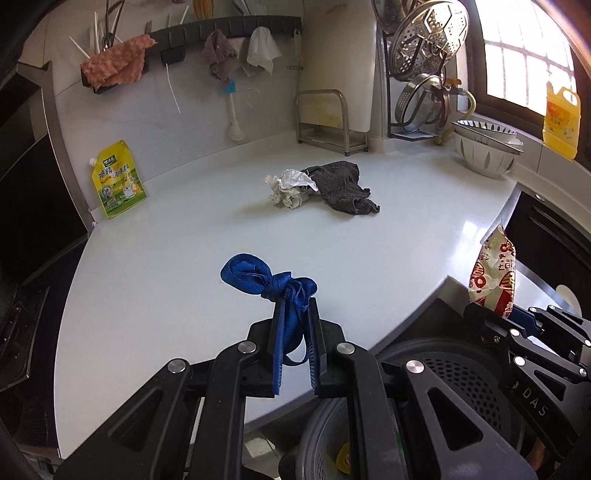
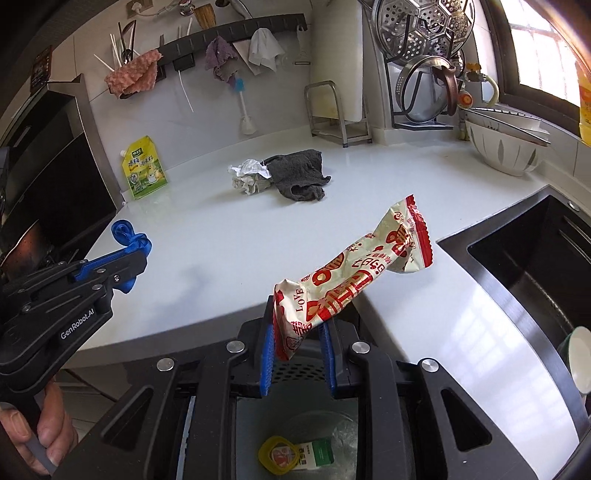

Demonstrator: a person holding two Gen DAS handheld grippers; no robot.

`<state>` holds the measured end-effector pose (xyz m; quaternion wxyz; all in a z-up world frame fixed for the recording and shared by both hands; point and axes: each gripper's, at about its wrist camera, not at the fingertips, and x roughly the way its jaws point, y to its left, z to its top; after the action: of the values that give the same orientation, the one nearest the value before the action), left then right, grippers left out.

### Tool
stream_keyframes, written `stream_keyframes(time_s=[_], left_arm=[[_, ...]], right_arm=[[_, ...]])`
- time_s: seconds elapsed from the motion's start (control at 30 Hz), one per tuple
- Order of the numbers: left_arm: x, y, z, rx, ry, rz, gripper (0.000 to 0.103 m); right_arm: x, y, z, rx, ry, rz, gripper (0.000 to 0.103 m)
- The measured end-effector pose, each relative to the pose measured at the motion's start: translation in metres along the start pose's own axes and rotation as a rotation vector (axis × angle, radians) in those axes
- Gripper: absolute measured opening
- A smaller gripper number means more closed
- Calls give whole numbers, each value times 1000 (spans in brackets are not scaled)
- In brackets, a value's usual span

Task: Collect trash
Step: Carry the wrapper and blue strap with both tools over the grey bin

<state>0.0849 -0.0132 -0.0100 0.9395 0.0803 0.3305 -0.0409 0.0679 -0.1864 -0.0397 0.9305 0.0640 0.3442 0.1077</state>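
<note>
My left gripper [image 1: 293, 314] is shut on a knotted blue strap [image 1: 258, 277] and holds it above the front of the white counter [image 1: 184, 258]. It also shows in the right wrist view [image 2: 133, 254], with the strap [image 2: 125, 232]. My right gripper [image 2: 299, 328] is shut on a crumpled red and cream snack wrapper [image 2: 351, 273], above a black perforated bin [image 2: 295, 435] that holds a yellow lid and a carton. The wrapper [image 1: 493, 273] shows at the right of the left wrist view. Crumpled paper [image 1: 288, 188] lies mid-counter beside a grey rag [image 1: 343, 184].
A yellow-green refill pouch [image 1: 118, 181] stands at the counter's left against the wall. A metal rack [image 1: 328, 122], a dish rack with lids [image 1: 424, 92] and stacked bowls [image 1: 484, 147] line the back right. A black sink [image 2: 535, 266] lies to the right. Cloths hang on a wall rail [image 1: 221, 29].
</note>
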Motion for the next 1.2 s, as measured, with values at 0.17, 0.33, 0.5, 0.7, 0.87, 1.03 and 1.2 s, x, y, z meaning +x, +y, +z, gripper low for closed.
stream_keyframes(time_s=[0.17,0.33,0.5,0.7,0.87,1.03,1.2], left_arm=[[-21,-3,-27,19,3,1,12],[-33,-7,-47,14,16,-8,12],[-36,-13,-64,-5,42,-38,12],[-39,-18,-82,-7,74,-51,12],[-38,-21,-95,-5,100,-50,12],[-37,-24,-104,3,120,-52,12],[-36,-24,-108,4,132,-53,12]], right_arm=[[-21,8,-27,-11,20,-42,21],[-42,15,-49,-43,14,-89,21],[-56,16,-71,-54,31,-107,21],[-64,17,-96,-34,63,-71,21],[-67,23,-105,-71,67,-88,21],[-64,23,-111,-63,92,-63,21],[-60,26,-116,-79,110,-62,21]])
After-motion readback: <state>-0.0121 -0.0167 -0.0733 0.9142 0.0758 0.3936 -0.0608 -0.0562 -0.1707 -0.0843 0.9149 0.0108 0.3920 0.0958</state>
